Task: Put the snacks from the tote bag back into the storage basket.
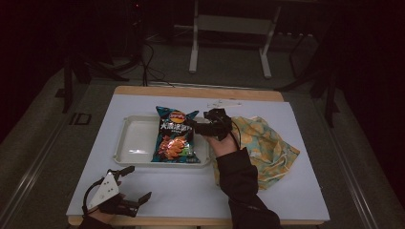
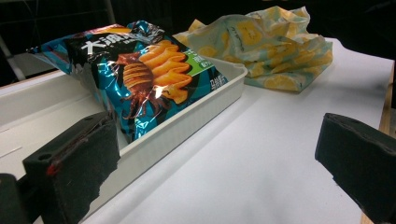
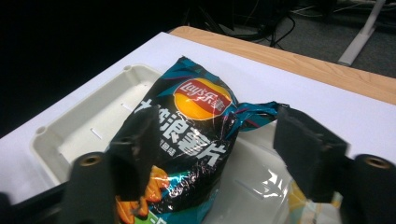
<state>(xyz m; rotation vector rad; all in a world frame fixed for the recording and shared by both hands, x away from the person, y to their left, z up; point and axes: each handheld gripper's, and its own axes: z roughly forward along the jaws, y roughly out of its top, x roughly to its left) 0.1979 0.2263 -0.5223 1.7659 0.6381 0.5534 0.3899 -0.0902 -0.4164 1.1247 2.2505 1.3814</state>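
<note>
The crisp bag [image 1: 175, 136] lies in the tray [image 1: 136, 138] at centre; the right gripper [image 1: 198, 127], jaws apart, seems just off its 3 o'clock edge; the left gripper [image 1: 136, 183] rests released at 7 o'clock; a cloth [image 1: 267, 143] lies at 3 o'clock.

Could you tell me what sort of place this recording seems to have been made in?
Probably a lab or workshop set up for recording: a table with a white cover, cables across a carpeted floor, a metal stand behind, and dark surroundings.
</note>
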